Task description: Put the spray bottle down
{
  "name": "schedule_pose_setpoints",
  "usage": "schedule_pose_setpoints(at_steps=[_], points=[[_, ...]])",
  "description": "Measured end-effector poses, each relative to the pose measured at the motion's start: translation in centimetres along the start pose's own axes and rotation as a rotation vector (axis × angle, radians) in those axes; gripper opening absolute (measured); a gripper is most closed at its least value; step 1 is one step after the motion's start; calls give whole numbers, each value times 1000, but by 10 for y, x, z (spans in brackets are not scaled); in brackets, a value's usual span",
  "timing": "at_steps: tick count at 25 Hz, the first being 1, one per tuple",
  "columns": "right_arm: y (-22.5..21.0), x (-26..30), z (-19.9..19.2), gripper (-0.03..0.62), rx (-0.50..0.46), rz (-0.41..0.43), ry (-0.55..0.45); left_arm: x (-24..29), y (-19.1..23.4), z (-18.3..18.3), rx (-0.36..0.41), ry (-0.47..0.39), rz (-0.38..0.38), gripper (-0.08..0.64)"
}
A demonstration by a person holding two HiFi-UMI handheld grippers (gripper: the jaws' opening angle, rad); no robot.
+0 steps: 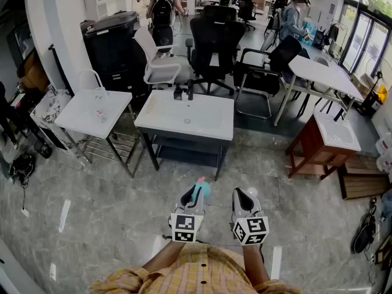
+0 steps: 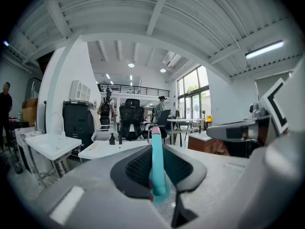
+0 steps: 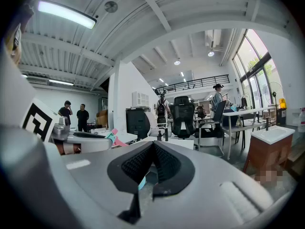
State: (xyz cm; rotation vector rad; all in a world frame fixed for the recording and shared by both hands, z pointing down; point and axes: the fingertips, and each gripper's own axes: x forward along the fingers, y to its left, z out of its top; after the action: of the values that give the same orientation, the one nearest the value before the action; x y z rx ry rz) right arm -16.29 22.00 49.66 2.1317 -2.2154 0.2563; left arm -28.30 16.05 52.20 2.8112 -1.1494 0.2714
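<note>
My left gripper (image 1: 195, 196) is shut on a teal spray bottle (image 1: 201, 190) with a pink tip, held low in front of me over the grey floor. In the left gripper view the spray bottle (image 2: 157, 168) stands upright between the black pads of the left gripper (image 2: 160, 171). My right gripper (image 1: 244, 196) hovers right beside it at the same height. Seen from its own camera, the right gripper (image 3: 152, 165) has its pads closed together, and a small pale blue sliver shows low in the slit. I cannot tell what that sliver is.
A white washbasin cabinet (image 1: 160, 120) with a black tap stands ahead. A smaller white basin on a metal stand (image 1: 78, 116) is to its left and a wooden one (image 1: 306, 149) to the right. Black office chairs (image 1: 215, 38), a white table (image 1: 318, 73) and people lie beyond.
</note>
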Motion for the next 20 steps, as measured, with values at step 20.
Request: schedule_pose_setpoints(at_steps=[20], points=[[-34, -18, -3, 0, 45, 54, -29, 13, -39, -1, 9, 18, 2, 69]])
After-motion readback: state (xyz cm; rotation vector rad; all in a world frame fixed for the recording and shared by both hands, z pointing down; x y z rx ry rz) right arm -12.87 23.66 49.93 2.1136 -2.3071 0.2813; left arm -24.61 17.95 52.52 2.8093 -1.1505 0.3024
